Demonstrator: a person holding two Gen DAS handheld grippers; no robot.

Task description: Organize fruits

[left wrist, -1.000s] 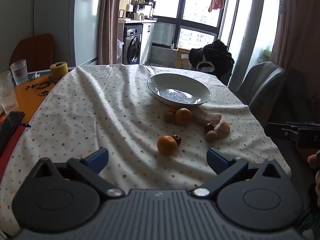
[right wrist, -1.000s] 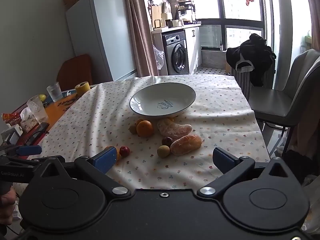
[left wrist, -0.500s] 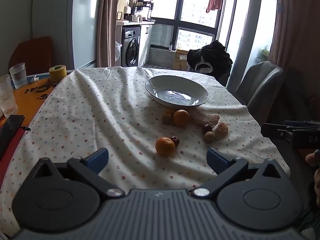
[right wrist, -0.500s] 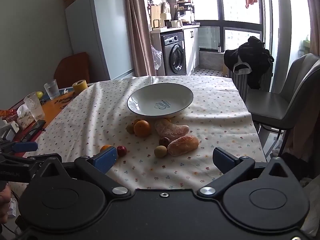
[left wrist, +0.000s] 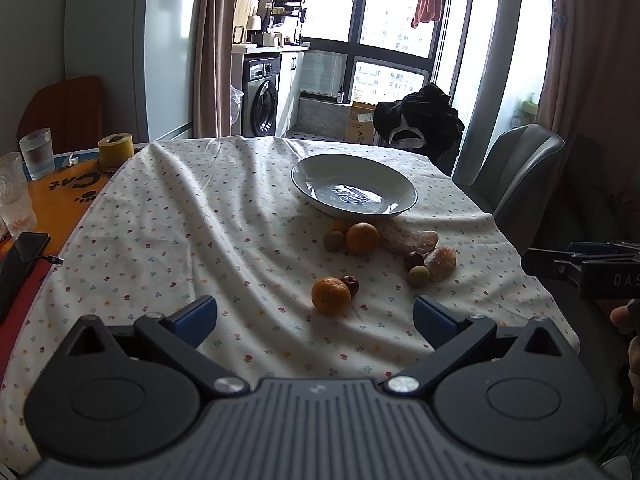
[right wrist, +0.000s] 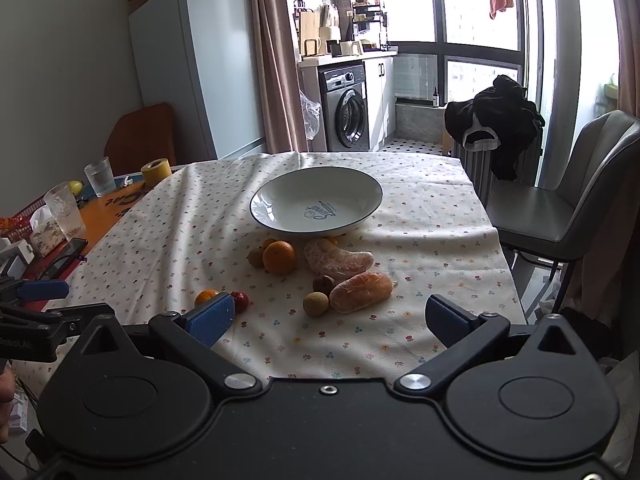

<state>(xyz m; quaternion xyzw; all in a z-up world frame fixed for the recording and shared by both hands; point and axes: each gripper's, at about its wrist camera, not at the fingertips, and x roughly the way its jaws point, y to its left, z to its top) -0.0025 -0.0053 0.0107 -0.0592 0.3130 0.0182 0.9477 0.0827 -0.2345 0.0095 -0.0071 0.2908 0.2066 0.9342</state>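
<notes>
Presently: bench [left wrist: 168, 248] under floral cloth. White bowl [right wrist: 316, 202], empty, at 12 o'clock. Peeled citrus pieces [right wrist: 338, 260], oranges [right wrist: 280, 257] [left wrist: 331, 295] and small round fruits [right wrist: 316, 304] on the cloth at the bowl's 6 o'clock. Left hand-held gripper [left wrist: 316, 316] and right hand-held gripper [right wrist: 330, 318]: both spread wide, holding nothing.
</notes>
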